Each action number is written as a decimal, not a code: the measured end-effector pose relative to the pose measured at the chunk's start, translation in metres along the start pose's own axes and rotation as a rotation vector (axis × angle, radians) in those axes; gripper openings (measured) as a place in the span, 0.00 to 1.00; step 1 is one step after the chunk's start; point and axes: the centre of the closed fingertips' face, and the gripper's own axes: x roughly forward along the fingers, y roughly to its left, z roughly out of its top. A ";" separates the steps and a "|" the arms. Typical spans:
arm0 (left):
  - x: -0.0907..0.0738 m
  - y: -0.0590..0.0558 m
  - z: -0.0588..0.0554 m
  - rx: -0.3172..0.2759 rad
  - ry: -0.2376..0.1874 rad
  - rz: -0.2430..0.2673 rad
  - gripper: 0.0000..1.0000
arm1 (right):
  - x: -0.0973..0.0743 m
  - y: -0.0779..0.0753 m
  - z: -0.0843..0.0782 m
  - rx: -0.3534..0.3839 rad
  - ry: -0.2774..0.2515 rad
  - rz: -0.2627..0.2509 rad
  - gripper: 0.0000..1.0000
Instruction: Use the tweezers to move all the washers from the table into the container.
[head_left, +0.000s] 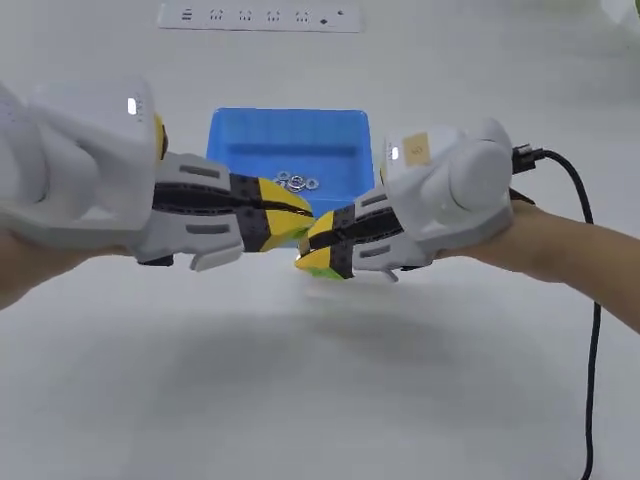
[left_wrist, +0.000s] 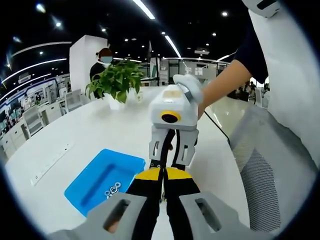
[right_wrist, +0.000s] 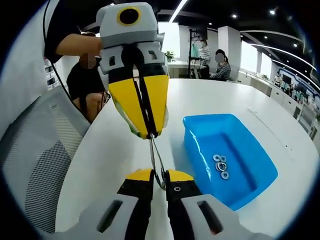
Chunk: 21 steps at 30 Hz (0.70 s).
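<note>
Looks well along: several washers (right_wrist: 221, 166) already in the blue container (right_wrist: 260, 185), left gripper (right_wrist: 150, 132) and right gripper (right_wrist: 159, 176) tip to tip, both clamped on the tweezers (right_wrist: 156, 157).

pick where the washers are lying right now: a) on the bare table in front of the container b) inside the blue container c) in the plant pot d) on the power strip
b: the washers lie clustered on the floor of the blue container, as the head view and both gripper views show.
</note>
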 end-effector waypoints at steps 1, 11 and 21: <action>0.001 0.000 0.000 -0.001 0.000 0.009 0.05 | 0.000 0.000 0.000 0.002 -0.003 0.000 0.10; 0.001 -0.002 -0.003 -0.039 0.023 0.036 0.21 | -0.001 0.000 0.001 -0.004 -0.015 -0.022 0.10; -0.010 0.001 -0.001 -0.068 0.003 0.083 0.36 | -0.001 0.008 0.000 -0.020 -0.011 -0.015 0.10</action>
